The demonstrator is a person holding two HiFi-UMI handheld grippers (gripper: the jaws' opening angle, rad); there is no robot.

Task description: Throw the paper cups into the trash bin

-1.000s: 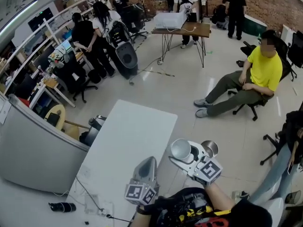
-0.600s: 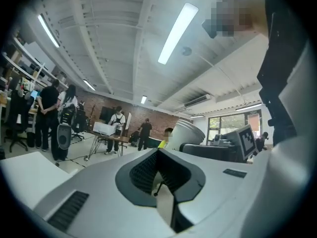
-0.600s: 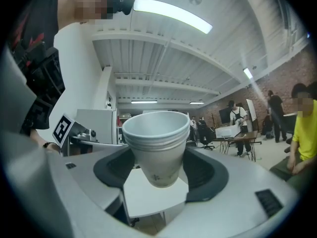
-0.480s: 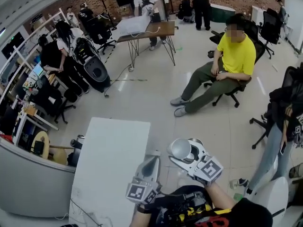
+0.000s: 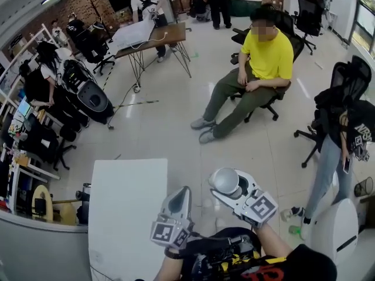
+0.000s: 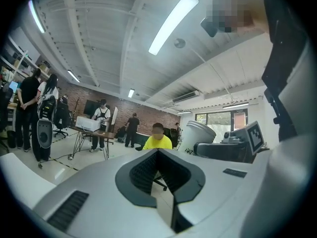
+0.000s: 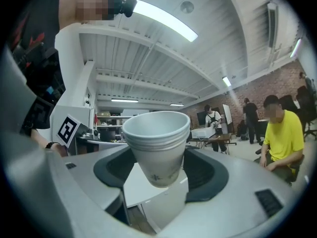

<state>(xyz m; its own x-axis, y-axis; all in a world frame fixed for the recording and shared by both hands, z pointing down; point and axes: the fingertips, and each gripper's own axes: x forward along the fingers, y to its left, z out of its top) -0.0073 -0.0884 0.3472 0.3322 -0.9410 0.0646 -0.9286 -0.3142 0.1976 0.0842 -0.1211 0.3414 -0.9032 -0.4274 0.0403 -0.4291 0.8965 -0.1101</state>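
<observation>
The right gripper's point(image 7: 157, 178) fingers point(image 7: 208, 175) were closed on a stack of paper cups point(image 7: 157, 148), pinching the lower part of its wall from both sides. The cups sat nested one inside another, with several rims showing close together at the top. In the head view the pale inside of the top cup point(image 5: 224, 181) faced the camera.

The left gripper's point(image 6: 161, 170) fingers were drawn together and held nothing. In its view the cups point(image 6: 199, 133) and the right gripper showed just beside it, on the right.

In the head view the right gripper point(image 5: 229, 187) held the stack over the floor point(image 5: 170, 127), to the right of the table point(image 5: 126, 215) and clear of its edge. The left gripper point(image 5: 180, 196) hung near that edge.

Since a second earlier both grippers had kept the same pose, and the cups had stayed clamped. The view had swung round, so the table had slid from the middle to the lower left. The person in yellow point(image 5: 266, 48), seated on a chair point(image 5: 291, 40), had moved from the right side towards the top centre.

The stack stood roughly upright, with the mouth up and the narrow base down between the fingers. Its long axis ran near vertical, with the rim leaning slightly away from the right gripper.
</observation>
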